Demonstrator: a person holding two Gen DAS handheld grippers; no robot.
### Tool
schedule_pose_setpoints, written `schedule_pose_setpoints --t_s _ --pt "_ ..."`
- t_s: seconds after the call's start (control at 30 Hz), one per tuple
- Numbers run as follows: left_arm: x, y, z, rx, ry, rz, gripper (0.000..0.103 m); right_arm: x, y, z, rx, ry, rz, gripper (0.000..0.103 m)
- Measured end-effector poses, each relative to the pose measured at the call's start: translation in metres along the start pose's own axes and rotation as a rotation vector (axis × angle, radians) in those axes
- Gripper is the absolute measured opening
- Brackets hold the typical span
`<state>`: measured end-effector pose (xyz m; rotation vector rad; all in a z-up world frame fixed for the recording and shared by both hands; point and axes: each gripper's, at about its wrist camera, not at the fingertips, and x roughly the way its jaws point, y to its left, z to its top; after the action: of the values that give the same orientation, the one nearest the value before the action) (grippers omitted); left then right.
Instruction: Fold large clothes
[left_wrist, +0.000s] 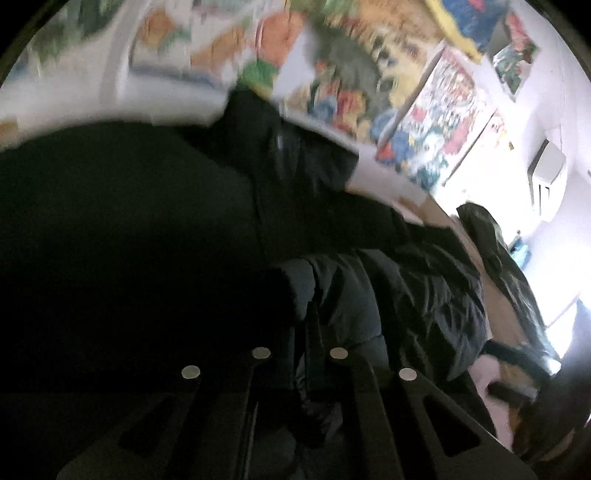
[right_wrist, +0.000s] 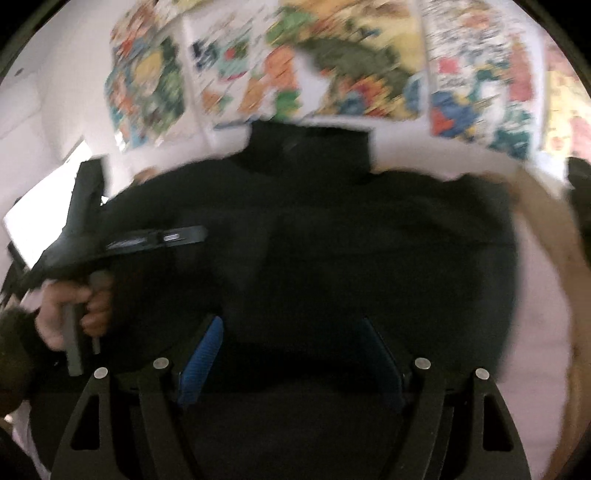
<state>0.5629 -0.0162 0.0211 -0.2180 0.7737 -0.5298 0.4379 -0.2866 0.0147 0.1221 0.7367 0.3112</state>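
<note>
right wrist view: the right claw (right_wrist: 291, 354) is held wide apart above the black jacket (right_wrist: 332, 240) spread on the table (right_wrist: 539, 332), while the left claw (left_wrist: 299, 332) is clenched on a jacket fold.

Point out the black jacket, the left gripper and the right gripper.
black jacket (right_wrist: 332, 236): right wrist view, middle of its body.
left gripper (left_wrist: 300, 325): left wrist view, between its shut fingertips.
right gripper (right_wrist: 291, 325): right wrist view, gap between open fingertips.

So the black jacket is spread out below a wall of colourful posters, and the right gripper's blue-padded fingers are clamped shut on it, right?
Not quite: the right gripper is open, its blue-padded fingers wide apart above the black jacket, as the right wrist view shows. The colourful posters are there.
</note>
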Motion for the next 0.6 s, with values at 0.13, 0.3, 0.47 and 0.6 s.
schedule_pose_setpoints --t_s 0.13,0.3,0.47,0.6 --pt "-0.036 0.002 0.014 0.033 -0.147 0.109 0.002 -0.019 -0.033 0.014 0.050 -0.116 -0.127 0.080" --pt "-0.067 0.026 0.026 0.067 -0.223 0.301 0.002 -0.003 -0.057 0.024 0.075 -0.156 -0.315 0.081" --pt "-0.052 0.061 0.020 0.086 -0.204 0.451 0.002 0.041 -0.072 0.037 0.079 -0.142 -0.296 0.077" --pt "-0.025 0.073 0.007 0.131 -0.122 0.522 0.002 0.088 -0.064 0.035 -0.001 -0.040 -0.286 0.036"
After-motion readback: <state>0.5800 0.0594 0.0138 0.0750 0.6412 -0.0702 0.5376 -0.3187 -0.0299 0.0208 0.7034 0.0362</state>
